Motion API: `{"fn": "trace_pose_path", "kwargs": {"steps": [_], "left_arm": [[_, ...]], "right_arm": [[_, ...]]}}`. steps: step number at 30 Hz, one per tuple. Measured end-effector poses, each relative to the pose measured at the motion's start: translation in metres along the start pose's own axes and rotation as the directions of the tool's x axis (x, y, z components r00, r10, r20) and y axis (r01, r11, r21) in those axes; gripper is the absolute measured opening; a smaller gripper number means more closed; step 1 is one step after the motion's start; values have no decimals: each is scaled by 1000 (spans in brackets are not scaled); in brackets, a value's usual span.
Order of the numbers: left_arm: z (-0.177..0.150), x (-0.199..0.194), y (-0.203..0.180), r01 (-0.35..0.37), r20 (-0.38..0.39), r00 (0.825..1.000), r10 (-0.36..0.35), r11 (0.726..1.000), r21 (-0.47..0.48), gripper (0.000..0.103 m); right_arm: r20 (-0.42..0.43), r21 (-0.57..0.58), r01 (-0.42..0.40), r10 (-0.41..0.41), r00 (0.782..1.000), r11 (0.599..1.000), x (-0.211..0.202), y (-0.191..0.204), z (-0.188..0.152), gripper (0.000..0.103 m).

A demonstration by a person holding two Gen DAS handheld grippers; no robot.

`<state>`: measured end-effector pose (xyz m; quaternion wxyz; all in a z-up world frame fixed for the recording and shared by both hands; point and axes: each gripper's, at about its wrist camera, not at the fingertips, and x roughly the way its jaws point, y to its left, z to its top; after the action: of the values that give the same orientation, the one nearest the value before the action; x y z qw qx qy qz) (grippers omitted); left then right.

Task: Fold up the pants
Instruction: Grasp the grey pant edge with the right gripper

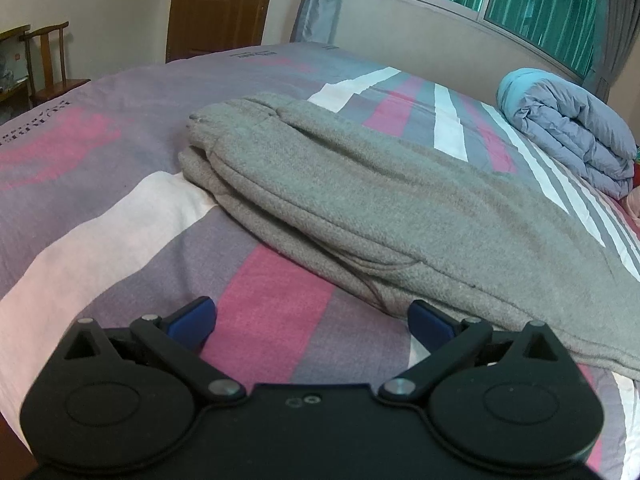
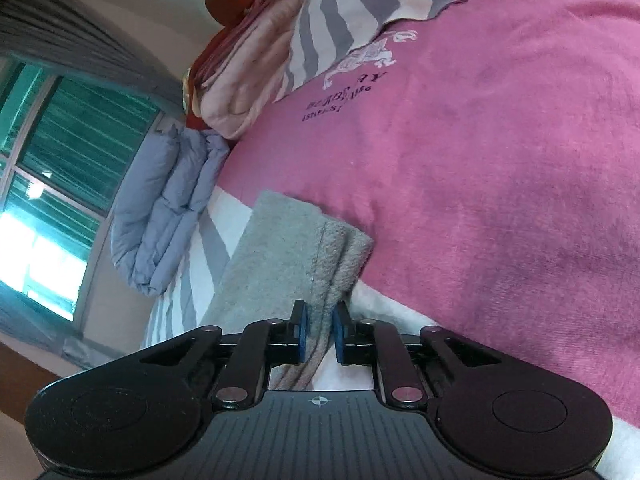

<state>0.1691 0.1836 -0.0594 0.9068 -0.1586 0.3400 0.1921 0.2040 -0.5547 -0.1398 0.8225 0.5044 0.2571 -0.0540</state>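
A bedroom with a wide bed (image 1: 100, 216) under a striped pink, grey and white cover; a window (image 1: 540, 4) runs along the far wall, and a rolled blue quilt (image 1: 568, 136) lies near it. A wooden chair (image 1: 48, 64) stands at the far left.

The grey pants (image 1: 360, 200) lie on the bed, already folded lengthwise, with the layers stacked one on another. In the right wrist view one narrow end of the pants (image 2: 304, 240) reaches out over the pink part of the cover.

The left gripper (image 1: 312, 318) is released: its blue pads stand wide apart above the cover, just beside the near edge of the pants, and hold nothing. The right gripper (image 2: 319, 334) is clenched on the pants; the two pads pinch the thick layers near that end.

The risk I see is in this pinch. The fabric is thick and has several layers, so the pads may hold only the outer ones. If the end is lifted, the inner layers could slide out and the fold would open. Also, with the left gripper empty, the other part of the pants is free and may drag on the cover.
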Motion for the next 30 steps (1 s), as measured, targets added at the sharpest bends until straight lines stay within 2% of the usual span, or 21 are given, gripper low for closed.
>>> {"fn": "trace_pose_path", "kwargs": {"steps": [6, 19, 22, 24, 26, 30], "left_arm": [[-1, -1, 0, 2, 0, 1000, -2, 1000, 1, 97], [2, -3, 3, 14, 7, 1000, -14, 1000, -3, 96], [6, -10, 14, 38, 75, 997, -35, 999, -37, 92], [14, -12, 25, 41, 139, 990, -31, 997, -70, 82], [26, -7, 39, 62, 158, 987, -41, 990, -128, 75], [50, 9, 59, 60, 174, 984, -26, 979, -195, 69]], "right_arm": [[-1, 13, -8, 8, 1000, 1000, -3, 3, 0, 20], [-16, 27, -12, 12, 1000, 1000, 0, 1, 5, 22], [-28, 36, -18, 19, 999, 999, 1, 0, 8, 22], [-40, 32, -21, 22, 999, 999, 1, -1, 10, 22], [-49, 21, -25, 26, 998, 999, 2, -1, 12, 22], [-57, 5, -30, 30, 998, 1000, 3, -2, 14, 22]]}}
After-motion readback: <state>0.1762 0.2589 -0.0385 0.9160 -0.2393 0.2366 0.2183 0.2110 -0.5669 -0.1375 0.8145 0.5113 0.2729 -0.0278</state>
